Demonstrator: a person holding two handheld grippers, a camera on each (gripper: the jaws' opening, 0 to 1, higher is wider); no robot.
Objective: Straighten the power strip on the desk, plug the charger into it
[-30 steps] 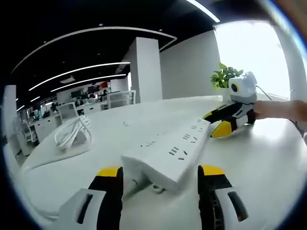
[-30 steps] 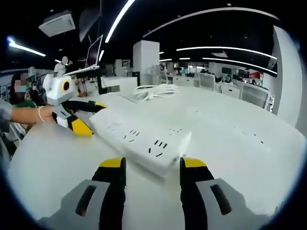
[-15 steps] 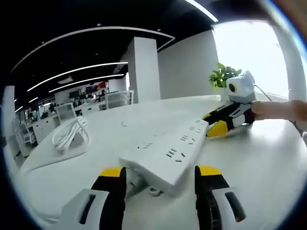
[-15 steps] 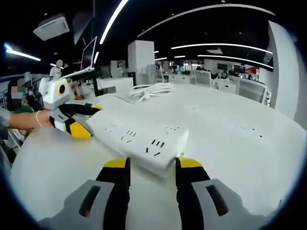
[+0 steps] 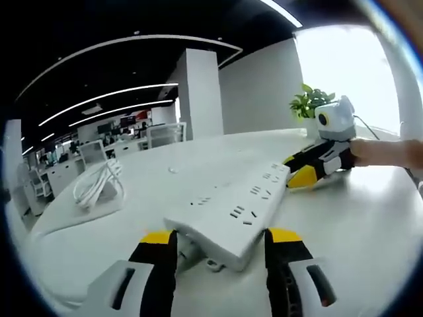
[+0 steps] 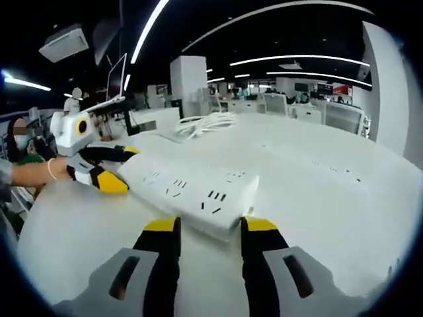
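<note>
Two tools bracketing power strip [image 5: 232,214] ends, jaws apart

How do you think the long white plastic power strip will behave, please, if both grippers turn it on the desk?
The long white plastic power strip looks like a rigid bar, so it should probably pivot as one piece rather than bend. Its smooth casing on the glossy white desk suggests it may slide easily. With the left gripper and right gripper straddling opposite ends, uneven pushing could make it swing.
</note>
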